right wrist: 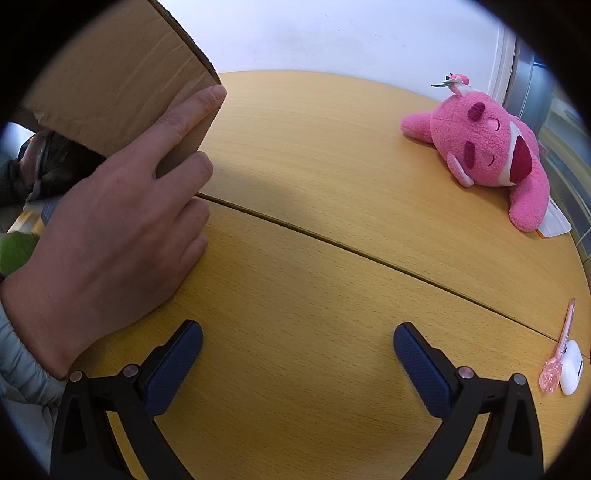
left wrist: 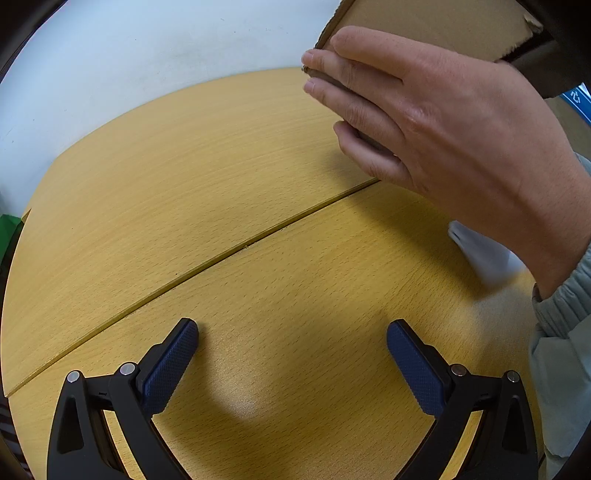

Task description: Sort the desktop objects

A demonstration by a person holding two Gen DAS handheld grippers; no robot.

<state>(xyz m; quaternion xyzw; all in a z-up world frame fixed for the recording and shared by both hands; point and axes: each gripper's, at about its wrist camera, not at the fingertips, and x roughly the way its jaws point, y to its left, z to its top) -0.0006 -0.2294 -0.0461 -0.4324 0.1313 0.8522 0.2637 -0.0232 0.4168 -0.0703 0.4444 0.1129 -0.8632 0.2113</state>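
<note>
A bare hand [left wrist: 454,129] grips the corner of a brown cardboard box [left wrist: 424,26] above the wooden table [left wrist: 184,166]. The same hand [right wrist: 122,221] and box [right wrist: 110,81] show at the left of the right wrist view. A pink plush toy [right wrist: 491,147] lies at the far right of the table. A pink pen [right wrist: 557,350] and a white earbud case [right wrist: 572,367] lie at the right edge. My left gripper [left wrist: 291,336] is open and empty over the table. My right gripper [right wrist: 297,338] is open and empty too.
A seam [right wrist: 369,254] runs across the table top. A white blurred object [left wrist: 484,254] lies under the wrist. A white card [right wrist: 554,221] lies under the plush. A white wall [left wrist: 147,55] stands behind the table. A green thing [right wrist: 16,251] and dark clutter [right wrist: 48,166] sit far left.
</note>
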